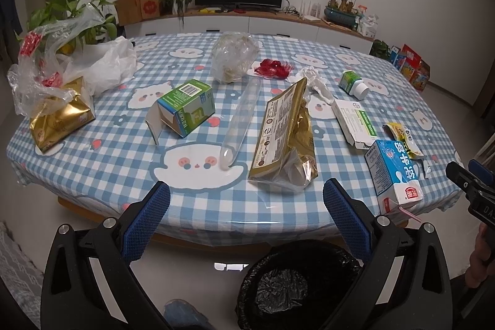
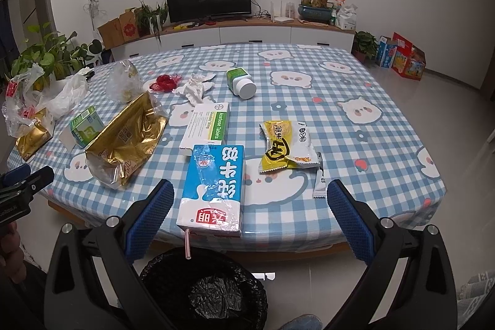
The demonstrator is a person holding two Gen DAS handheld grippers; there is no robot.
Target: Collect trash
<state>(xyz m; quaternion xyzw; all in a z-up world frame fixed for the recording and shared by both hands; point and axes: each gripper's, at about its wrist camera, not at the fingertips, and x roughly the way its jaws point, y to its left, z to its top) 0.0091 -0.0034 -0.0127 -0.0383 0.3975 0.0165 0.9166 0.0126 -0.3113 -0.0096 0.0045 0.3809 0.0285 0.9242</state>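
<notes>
Trash lies scattered on a blue checked tablecloth [image 1: 102, 156]. My left gripper [image 1: 246, 200] is open and empty, off the near table edge, facing a gold foil bag [image 1: 283, 138] and a clear plastic tube [image 1: 241, 116]. My right gripper [image 2: 250, 197] is open and empty, with a blue milk carton [image 2: 213, 190] lying between its fingers on the table edge. The carton also shows in the left wrist view [image 1: 394, 169]. A yellow snack wrapper [image 2: 287, 144] and a white tablet box [image 2: 207, 126] lie beyond it. A black-lined bin [image 2: 204, 289] stands on the floor below both grippers.
A green box [image 1: 185, 107], a second gold bag under clear plastic [image 1: 58, 116], a white plastic bag [image 1: 108, 64], a crumpled clear bag [image 1: 232, 57], red netting [image 1: 272, 68], a tissue [image 2: 195, 87] and a green pill bottle [image 2: 241, 82] lie farther back.
</notes>
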